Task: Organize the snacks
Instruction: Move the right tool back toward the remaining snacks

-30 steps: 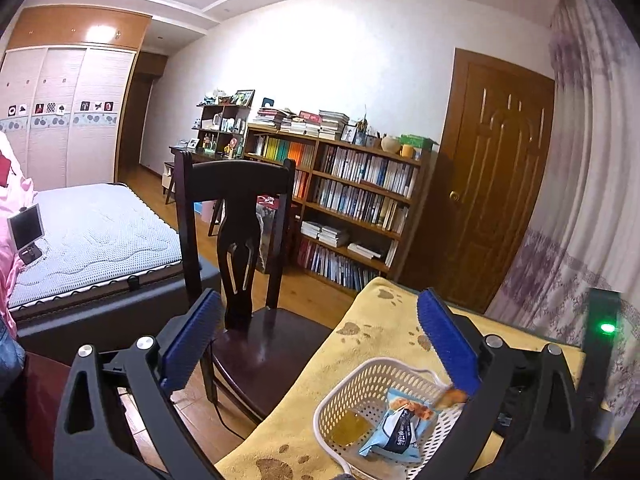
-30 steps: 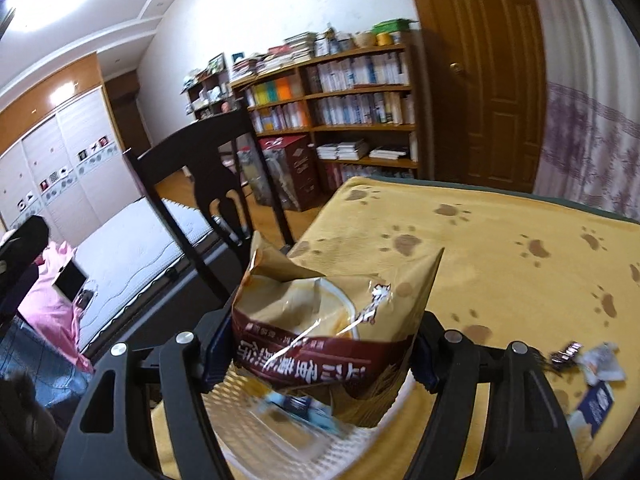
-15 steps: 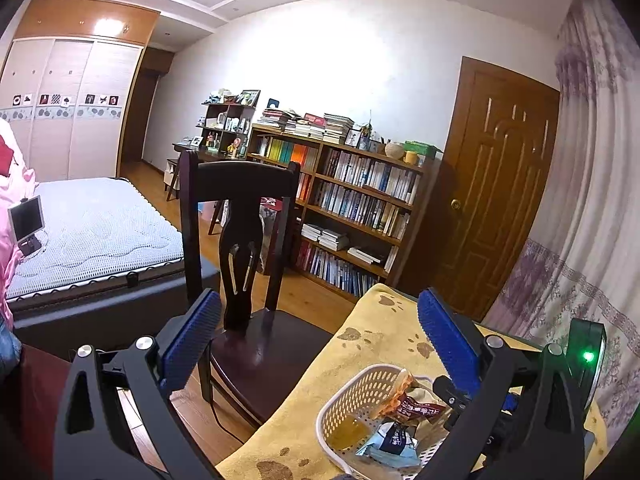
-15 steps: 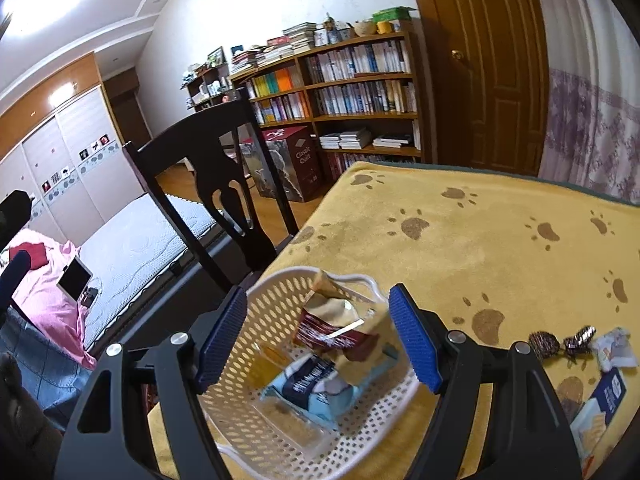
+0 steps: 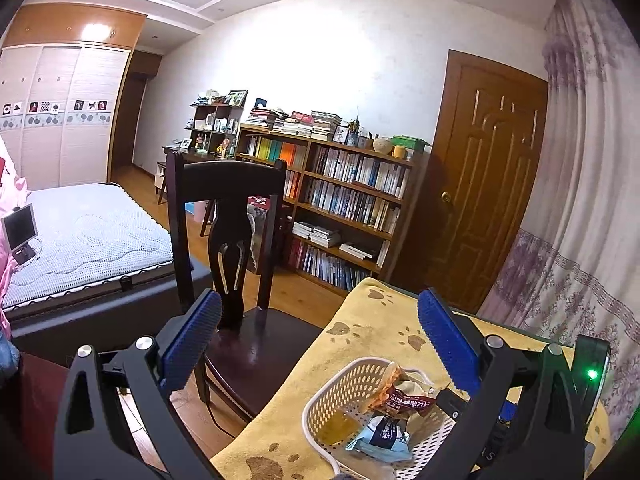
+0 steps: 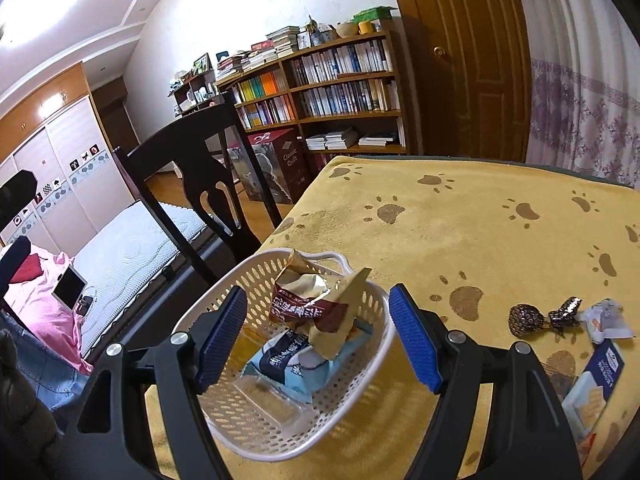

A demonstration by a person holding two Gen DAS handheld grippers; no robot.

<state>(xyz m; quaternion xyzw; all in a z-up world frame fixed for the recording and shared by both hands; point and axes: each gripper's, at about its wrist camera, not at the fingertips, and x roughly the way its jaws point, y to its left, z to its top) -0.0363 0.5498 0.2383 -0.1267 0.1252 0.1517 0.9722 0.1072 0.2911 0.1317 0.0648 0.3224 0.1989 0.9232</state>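
A white perforated basket (image 6: 352,416) (image 5: 340,384) sits near the left edge of the yellow paw-print tablecloth (image 6: 480,232). Inside lie a brown-and-gold snack bag (image 6: 316,304) (image 5: 408,396), a light-blue packet (image 6: 288,364) (image 5: 384,436) and a clear-wrapped item. My right gripper (image 6: 318,340) hangs open just above the basket, holding nothing. My left gripper (image 5: 318,340) is open too, raised beside the table with its right finger near the basket. Loose on the cloth at right are a dark round wrapped sweet (image 6: 526,320), a white wrapper (image 6: 606,318) and a blue cracker packet (image 6: 592,392).
A dark wooden chair (image 5: 228,248) (image 6: 200,200) stands against the table's left edge. Behind it are a bed (image 5: 84,236), a bookshelf (image 5: 344,204) and a brown door (image 5: 480,184). A curtain (image 5: 580,240) hangs at the right.
My right gripper opened and let the brown snack bag drop into the basket, then drew back slightly. The left gripper stayed open and shifted only a little.
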